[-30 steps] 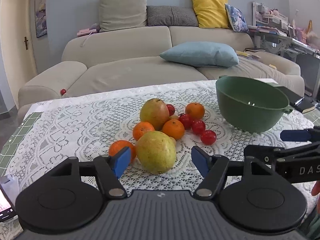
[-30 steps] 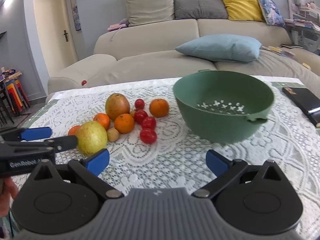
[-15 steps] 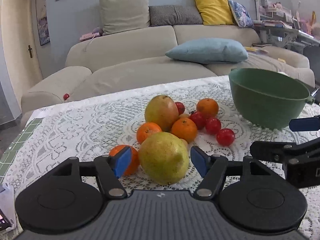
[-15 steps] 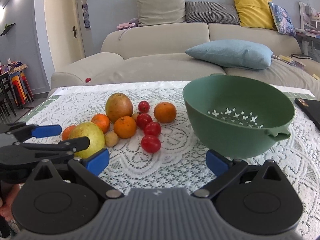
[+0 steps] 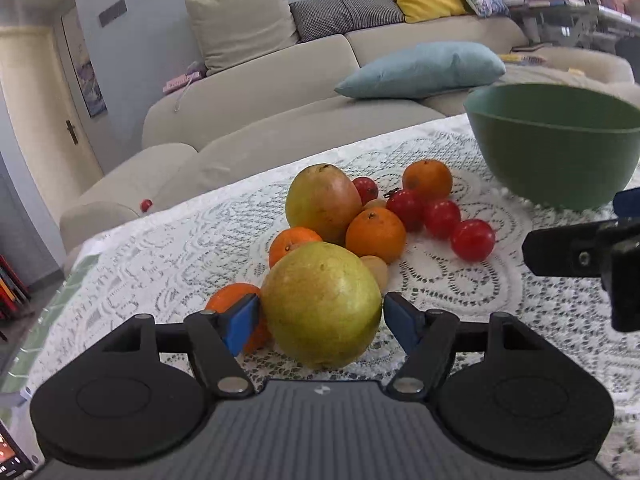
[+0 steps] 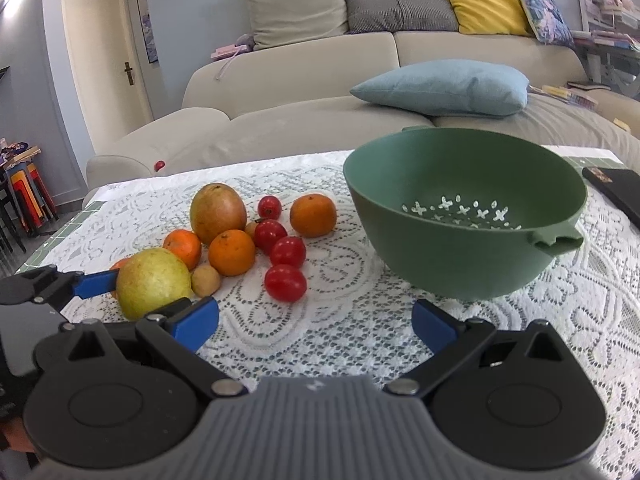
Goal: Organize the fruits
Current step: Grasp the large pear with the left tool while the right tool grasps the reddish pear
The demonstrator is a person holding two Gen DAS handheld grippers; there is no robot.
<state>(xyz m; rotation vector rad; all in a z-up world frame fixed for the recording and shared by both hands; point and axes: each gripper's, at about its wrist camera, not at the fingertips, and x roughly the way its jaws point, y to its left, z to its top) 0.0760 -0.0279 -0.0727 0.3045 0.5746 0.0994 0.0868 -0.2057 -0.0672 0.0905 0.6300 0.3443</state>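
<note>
A yellow-green pear [image 5: 322, 304] lies on the lace tablecloth at the near end of a fruit pile. My left gripper [image 5: 320, 320] straddles it, blue pads at both sides, touching or nearly so; the pear still rests on the cloth. It also shows in the right wrist view [image 6: 152, 282]. Behind it lie a mango [image 5: 322, 202], several oranges [image 5: 375, 234] and several red tomatoes [image 5: 472, 239]. An empty green colander bowl [image 6: 464, 216] stands to the right. My right gripper [image 6: 314, 322] is open and empty, above the cloth in front of the bowl.
A black book [image 6: 618, 192] lies at the table's right edge. An orange [image 5: 232, 306] sits right behind my left pad. A beige sofa [image 6: 320, 92] with cushions stands beyond the table. A phone [image 5: 10, 454] lies at the near left corner.
My left gripper has moved forward around the pear and its jaws have narrowed on it. My right gripper has drifted slightly and stays open.
</note>
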